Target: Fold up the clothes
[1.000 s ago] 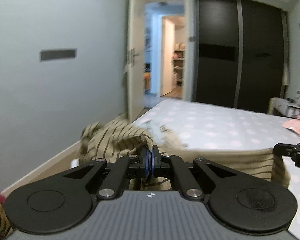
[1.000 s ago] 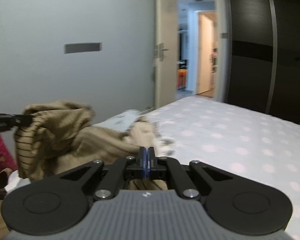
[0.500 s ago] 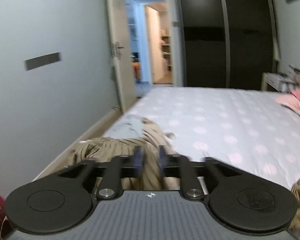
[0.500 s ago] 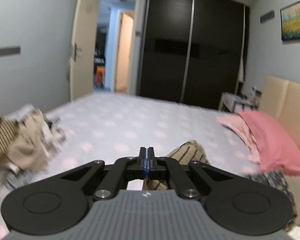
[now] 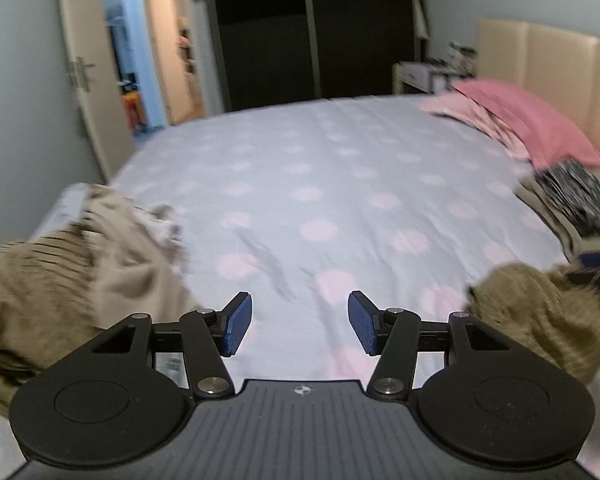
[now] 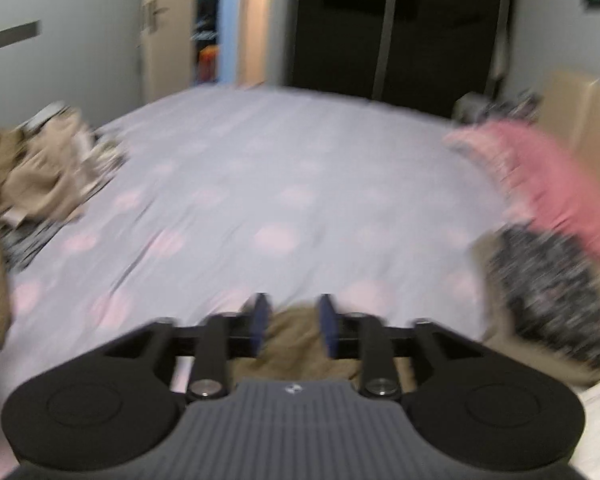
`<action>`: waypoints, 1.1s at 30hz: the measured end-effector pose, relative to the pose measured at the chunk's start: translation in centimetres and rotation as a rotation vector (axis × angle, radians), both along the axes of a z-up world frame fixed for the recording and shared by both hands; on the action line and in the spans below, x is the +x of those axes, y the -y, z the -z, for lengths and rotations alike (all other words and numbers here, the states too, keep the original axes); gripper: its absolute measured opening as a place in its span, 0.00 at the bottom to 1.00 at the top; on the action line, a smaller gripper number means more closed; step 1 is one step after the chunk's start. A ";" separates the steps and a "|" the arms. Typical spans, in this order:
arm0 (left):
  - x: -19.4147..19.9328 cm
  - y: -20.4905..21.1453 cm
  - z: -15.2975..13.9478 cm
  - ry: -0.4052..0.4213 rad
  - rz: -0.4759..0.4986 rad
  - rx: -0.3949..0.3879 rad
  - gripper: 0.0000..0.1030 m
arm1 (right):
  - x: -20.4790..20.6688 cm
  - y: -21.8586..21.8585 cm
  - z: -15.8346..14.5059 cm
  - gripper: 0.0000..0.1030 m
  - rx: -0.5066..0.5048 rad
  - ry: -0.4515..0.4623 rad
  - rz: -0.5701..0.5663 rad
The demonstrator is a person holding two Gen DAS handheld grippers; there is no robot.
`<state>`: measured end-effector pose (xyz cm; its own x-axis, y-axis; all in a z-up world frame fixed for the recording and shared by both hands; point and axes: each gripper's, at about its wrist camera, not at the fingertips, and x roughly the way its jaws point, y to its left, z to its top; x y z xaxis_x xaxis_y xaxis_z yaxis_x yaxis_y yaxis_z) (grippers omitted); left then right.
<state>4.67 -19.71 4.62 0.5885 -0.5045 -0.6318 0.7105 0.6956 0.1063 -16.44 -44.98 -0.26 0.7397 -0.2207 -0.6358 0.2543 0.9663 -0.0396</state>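
My left claw (image 5: 300,322) is released and its jaws are opening, nothing but bedsheet between them. The striped tan garment (image 5: 540,312) stretches across the near edge of the bed (image 5: 320,184), long axis running left to right; it is crumpled, brownish with thin dark stripes, one end bunched at the near left corner, the other near the right. My right claw (image 6: 292,324) is opening too, a fold of that garment between the pads, not visibly pinched. A second ago both claws were clenched with the garment lifted; now it lies dropped on the bed.
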 end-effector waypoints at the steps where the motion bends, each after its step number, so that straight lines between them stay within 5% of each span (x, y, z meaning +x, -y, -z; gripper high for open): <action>1: -0.3 0.6 0.8 -0.009 0.020 0.009 0.50 | 0.1 -0.4 1.1 0.42 0.024 -0.021 -0.032; 10: -3.4 4.1 6.1 -0.063 0.144 0.141 0.50 | 3.3 -2.3 8.0 0.59 0.140 -0.155 -0.168; 14: -3.9 4.9 7.6 -0.083 0.164 0.183 0.50 | 5.0 -3.2 10.6 0.62 0.104 -0.213 -0.197; 17: -4.0 5.3 8.1 -0.091 0.172 0.198 0.50 | 5.7 -3.5 12.3 0.57 0.045 -0.259 -0.207; 19: -4.2 5.5 8.1 -0.093 0.182 0.196 0.50 | 5.9 -3.1 12.9 0.39 0.026 -0.283 -0.196; 22: -4.5 5.6 7.9 -0.099 0.193 0.182 0.50 | 5.6 -2.0 12.1 0.25 0.115 -0.272 -0.170; 28: -5.8 5.7 8.3 -0.115 0.249 0.183 0.50 | 2.6 -3.2 9.8 0.22 0.352 -0.280 -0.254; 33: -7.5 5.8 10.1 -0.130 0.310 0.240 0.50 | -0.8 -6.7 9.3 0.24 0.363 -0.385 -0.381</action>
